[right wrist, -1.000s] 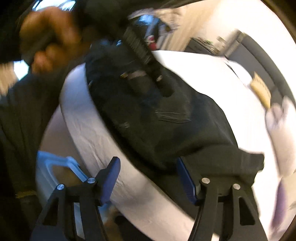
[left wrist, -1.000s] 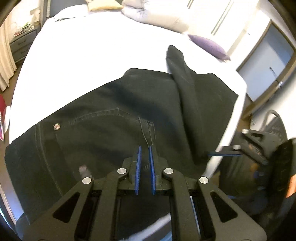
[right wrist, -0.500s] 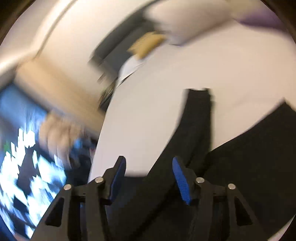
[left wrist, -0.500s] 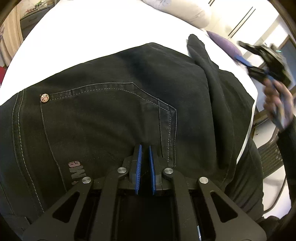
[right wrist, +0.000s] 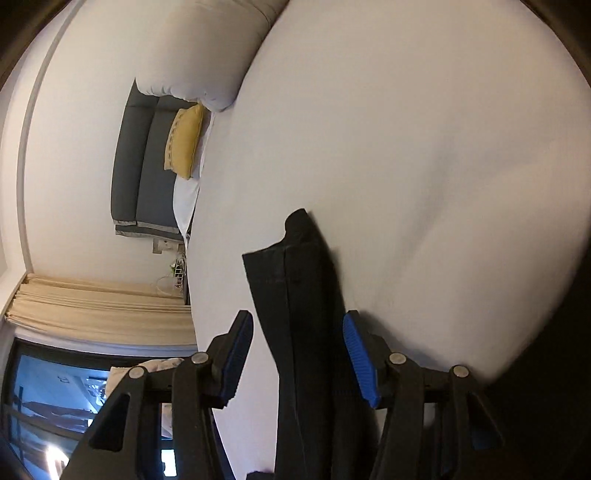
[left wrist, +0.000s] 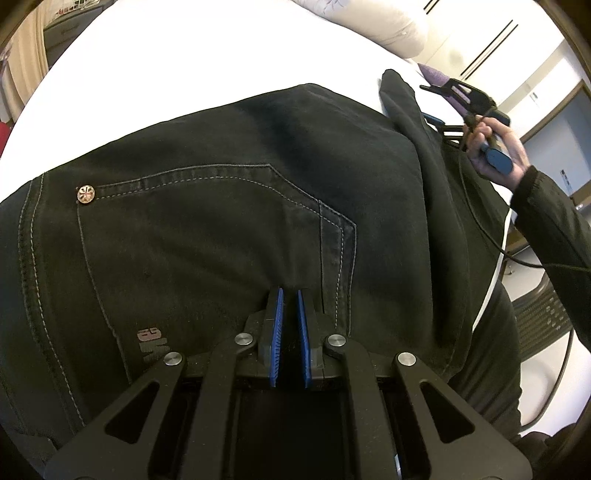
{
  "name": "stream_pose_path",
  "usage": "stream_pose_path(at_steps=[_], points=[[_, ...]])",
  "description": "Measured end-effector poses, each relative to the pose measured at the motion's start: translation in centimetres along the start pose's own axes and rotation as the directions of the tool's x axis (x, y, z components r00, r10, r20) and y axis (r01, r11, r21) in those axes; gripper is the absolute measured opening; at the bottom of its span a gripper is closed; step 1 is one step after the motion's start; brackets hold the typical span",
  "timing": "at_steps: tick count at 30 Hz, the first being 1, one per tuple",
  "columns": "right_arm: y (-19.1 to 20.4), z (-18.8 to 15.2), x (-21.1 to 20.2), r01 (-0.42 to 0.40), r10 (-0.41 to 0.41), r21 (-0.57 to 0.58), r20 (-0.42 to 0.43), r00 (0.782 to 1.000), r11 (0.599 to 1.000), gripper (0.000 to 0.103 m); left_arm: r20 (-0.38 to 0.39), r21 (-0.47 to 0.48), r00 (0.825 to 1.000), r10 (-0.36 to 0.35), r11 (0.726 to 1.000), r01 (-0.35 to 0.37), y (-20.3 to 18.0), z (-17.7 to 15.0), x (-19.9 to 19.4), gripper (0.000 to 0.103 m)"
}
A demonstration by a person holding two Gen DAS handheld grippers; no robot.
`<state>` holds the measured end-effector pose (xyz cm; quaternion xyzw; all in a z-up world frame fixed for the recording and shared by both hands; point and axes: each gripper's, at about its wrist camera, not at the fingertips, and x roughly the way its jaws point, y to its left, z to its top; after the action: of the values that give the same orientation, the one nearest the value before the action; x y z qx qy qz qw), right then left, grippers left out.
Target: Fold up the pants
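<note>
Black jeans (left wrist: 229,206) lie spread on a white bed (left wrist: 192,48), back pocket and rivet up. One narrow leg strip (left wrist: 410,122) lies folded across them, its hem end pointing toward the pillows. My left gripper (left wrist: 289,299) is shut, nothing between the pads, low over the pocket corner. My right gripper (right wrist: 297,328) is open, its pads either side of the leg's hem end (right wrist: 295,266) without closing on it. The right gripper also shows in the left wrist view (left wrist: 465,99), held in a hand at the leg's far end.
A white duvet and pillows (left wrist: 369,22) lie at the head of the bed, with a purple cushion (left wrist: 436,75). A yellow pillow (right wrist: 184,140) leans on a grey headboard (right wrist: 144,162). A chair (left wrist: 543,314) stands off the bed's right edge. Curtains (right wrist: 92,306) hang by a window.
My left gripper has moved lower and closer over the back pocket. My right gripper swung from below the bed's edge up to the leg's hem end and now straddles it.
</note>
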<state>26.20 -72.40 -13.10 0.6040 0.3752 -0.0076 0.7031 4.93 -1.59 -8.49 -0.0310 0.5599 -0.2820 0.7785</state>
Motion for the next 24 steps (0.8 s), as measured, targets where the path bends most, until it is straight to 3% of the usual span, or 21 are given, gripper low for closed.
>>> stream_pose_path(at_steps=[2,10,16,18,22,24], points=[[0.1,0.5,0.8,0.003,-0.003,-0.001,-0.005,1.000,1.000,0.048,-0.001,-0.004,1.000,-0.004,1.000,0.004,0.1,0.0,0.0,0.008],[1.6,0.4,0.5,-0.045,0.045,-0.048,-0.020,0.999,0.998,0.047,0.000,0.002,1.000,-0.005,1.000,0.005,0.0,0.0,0.1,0.008],[1.7,0.3,1.0,-0.185,0.183,-0.020,-0.070,0.981,0.983,0.047,0.006,0.000,1.000,-0.010,1.000,0.010,0.2,-0.1,-0.1,0.008],[2.2,0.1,1.8,-0.190,0.185,-0.039,-0.105,0.977,0.981,0.046,0.007,0.001,1.000,-0.010,1.000,0.010,0.2,-0.2,-0.2,0.008],[2.1,-0.3,2.7,-0.138,0.130,-0.053,-0.140,0.982,0.989,0.032,0.008,0.001,1.000,-0.009,1.000,0.009,0.2,-0.2,-0.2,0.008],[2.0,-0.3,3.0,-0.130,0.121,-0.052,-0.148,0.982,0.990,0.032,0.008,0.002,1.000,-0.009,1.000,0.009,0.2,-0.1,-0.2,0.008]])
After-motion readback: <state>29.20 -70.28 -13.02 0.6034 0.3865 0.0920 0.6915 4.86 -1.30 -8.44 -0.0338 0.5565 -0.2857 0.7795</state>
